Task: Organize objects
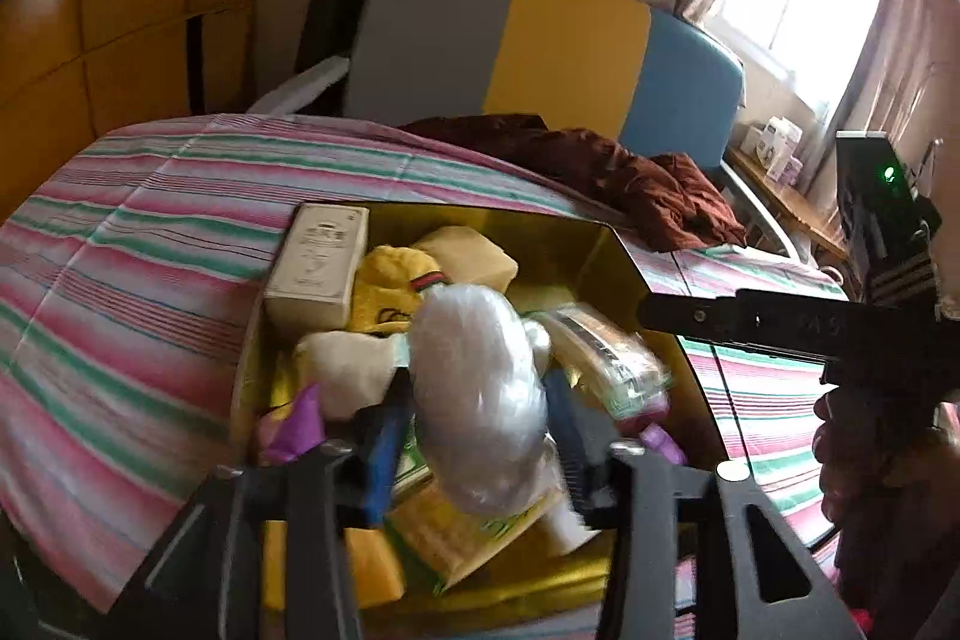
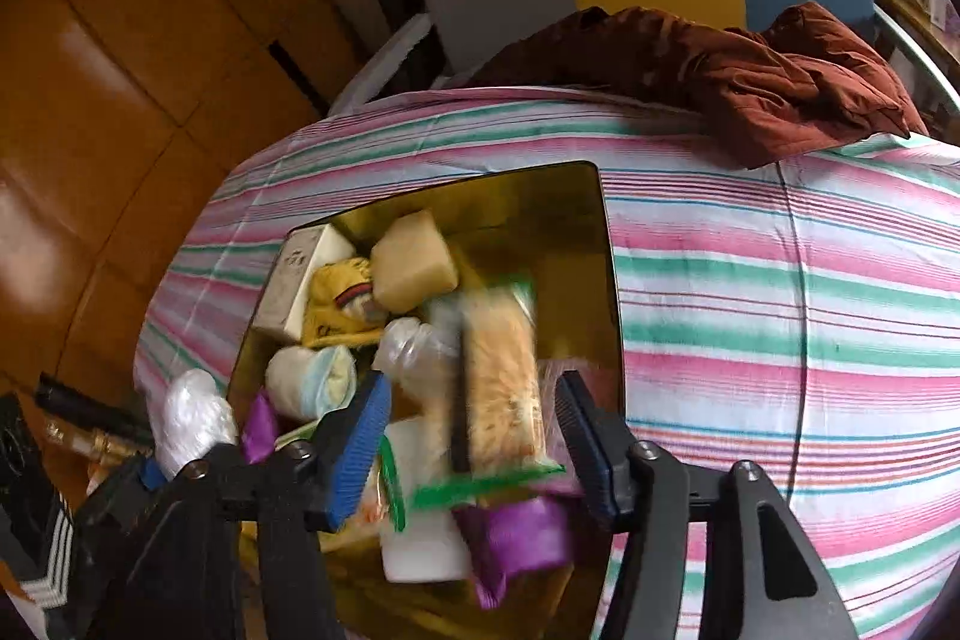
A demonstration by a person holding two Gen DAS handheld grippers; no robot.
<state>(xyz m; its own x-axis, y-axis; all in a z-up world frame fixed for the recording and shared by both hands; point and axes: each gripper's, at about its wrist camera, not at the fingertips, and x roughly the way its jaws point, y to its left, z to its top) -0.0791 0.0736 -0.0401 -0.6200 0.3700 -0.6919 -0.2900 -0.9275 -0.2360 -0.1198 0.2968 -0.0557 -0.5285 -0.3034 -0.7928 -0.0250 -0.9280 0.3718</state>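
Downward, both grippers over box

Striped bedspread, brown garment

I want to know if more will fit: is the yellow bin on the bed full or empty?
Nearly full. The yellow bin holds a heap of packets, a white box and a yellow cloth.

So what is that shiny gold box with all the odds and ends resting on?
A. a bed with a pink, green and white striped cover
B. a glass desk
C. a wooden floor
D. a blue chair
A: the shiny gold box sits on the pink, green and white striped bed cover, which surrounds it.
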